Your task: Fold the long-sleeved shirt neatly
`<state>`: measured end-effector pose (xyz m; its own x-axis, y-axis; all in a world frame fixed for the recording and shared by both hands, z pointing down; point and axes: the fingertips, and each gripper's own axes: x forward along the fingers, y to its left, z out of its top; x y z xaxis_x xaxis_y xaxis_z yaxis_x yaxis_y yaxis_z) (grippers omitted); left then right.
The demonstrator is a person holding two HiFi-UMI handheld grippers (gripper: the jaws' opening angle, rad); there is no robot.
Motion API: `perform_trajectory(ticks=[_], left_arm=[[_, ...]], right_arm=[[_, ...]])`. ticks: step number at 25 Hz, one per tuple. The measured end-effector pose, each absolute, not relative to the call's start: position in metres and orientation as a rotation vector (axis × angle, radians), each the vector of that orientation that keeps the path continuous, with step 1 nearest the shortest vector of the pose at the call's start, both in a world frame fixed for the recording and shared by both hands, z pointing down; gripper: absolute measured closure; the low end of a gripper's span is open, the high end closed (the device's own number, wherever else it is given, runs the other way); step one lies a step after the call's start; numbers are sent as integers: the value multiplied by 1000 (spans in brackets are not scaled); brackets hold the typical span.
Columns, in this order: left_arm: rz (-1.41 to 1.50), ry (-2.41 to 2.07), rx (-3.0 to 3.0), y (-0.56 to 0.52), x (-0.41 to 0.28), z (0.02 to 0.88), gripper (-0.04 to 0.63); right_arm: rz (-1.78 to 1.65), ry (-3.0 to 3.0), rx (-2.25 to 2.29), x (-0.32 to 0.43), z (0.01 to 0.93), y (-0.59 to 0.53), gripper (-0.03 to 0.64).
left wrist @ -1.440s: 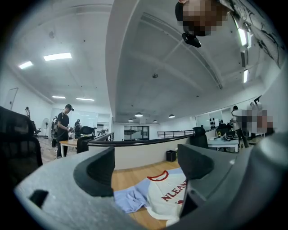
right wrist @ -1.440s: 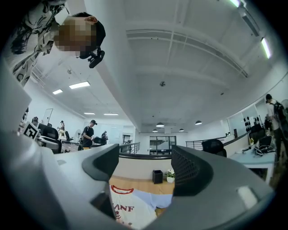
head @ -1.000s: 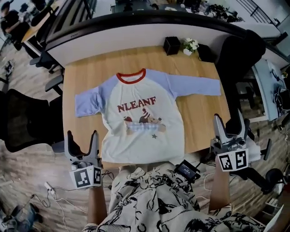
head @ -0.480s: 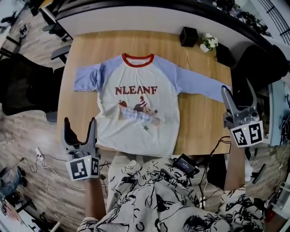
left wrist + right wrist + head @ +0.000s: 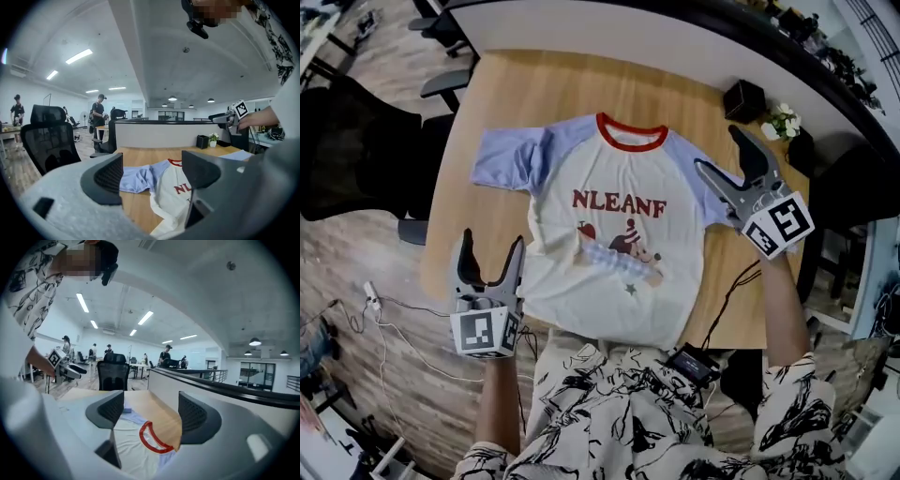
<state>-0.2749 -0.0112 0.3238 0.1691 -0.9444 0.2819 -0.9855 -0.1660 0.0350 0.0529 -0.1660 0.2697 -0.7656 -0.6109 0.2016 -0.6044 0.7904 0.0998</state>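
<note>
A long-sleeved shirt (image 5: 609, 253) lies flat, front up, on the wooden table (image 5: 534, 84): white body, light-blue sleeves, red collar (image 5: 631, 136), red print on the chest. Its left sleeve (image 5: 506, 155) lies bunched short. My left gripper (image 5: 492, 246) hovers just off the hem's left corner, its jaws closing with nothing pressed between them; the shirt (image 5: 164, 178) shows beyond them. My right gripper (image 5: 720, 150) hangs open over the right shoulder and sleeve, pointing across the shirt toward the collar (image 5: 152, 439). The right sleeve is mostly hidden beneath it.
A black box (image 5: 743, 98) and a small flower pot (image 5: 780, 122) stand at the table's far right corner. A white partition (image 5: 628, 37) runs along the far edge. A black office chair (image 5: 356, 150) stands left of the table, cables (image 5: 384, 309) lie on the floor.
The right gripper has swung in from beyond the table's right edge to above the shirt's right shoulder. The left gripper has sunk a little toward the hem's left corner.
</note>
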Motion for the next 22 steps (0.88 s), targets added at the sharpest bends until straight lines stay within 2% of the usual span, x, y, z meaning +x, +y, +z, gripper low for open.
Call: perform_trajectory(ticks=[5,12,17,22], left_arm=[[319,-1734,2239,-58,-295,377,243],[374,-1627,2194,-106,-316,444,291],[433,-1530,2200,-128,-317,487,321],[457,-1456,2200,-145,-314,515,350]], right_arm=[[-92,-2683,621,-71,331,-207,269],[89,-2622,361,-206,421,-223,293],[168,-2561,257,-274,474,-226,327],[214,-2470,124,-305,515,-228,387]])
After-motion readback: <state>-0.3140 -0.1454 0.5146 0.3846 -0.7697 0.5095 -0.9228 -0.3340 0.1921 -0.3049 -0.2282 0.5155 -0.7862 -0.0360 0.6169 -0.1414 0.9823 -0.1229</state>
